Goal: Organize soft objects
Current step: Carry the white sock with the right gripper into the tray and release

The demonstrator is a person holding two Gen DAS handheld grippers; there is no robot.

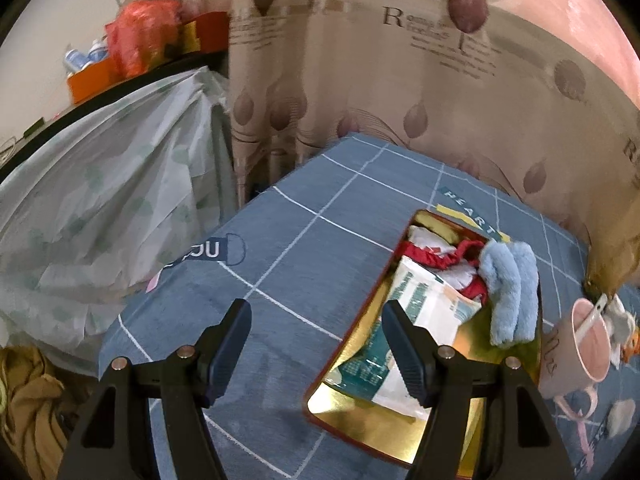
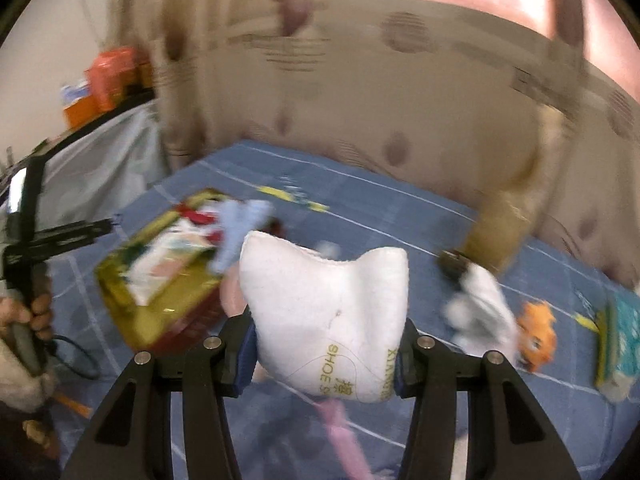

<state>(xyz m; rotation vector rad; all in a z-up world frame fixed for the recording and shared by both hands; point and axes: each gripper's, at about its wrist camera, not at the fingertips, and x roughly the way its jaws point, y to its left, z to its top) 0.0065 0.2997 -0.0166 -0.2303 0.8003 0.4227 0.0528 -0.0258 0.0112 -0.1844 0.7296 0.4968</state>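
A gold tin box (image 1: 352, 404) lies on the blue checked cloth (image 1: 304, 240). It holds a white-green packet (image 1: 416, 304), red fabric (image 1: 452, 258) and a light blue fluffy cloth (image 1: 510, 292). My left gripper (image 1: 316, 354) is open and empty, its right finger over the box's near end. My right gripper (image 2: 324, 354) is shut on a white fabric pouch (image 2: 324, 304) with gold lettering, held above the cloth to the right of the box (image 2: 160, 280). The right wrist view is blurred.
A pink mug (image 1: 588, 340) with a spoon lies just right of the box. A grey-white plush (image 2: 480, 312), an orange plush (image 2: 536, 332) and a teal packet (image 2: 620, 336) lie on the right. Curtains hang behind. A plastic-covered shelf (image 1: 104, 184) stands left.
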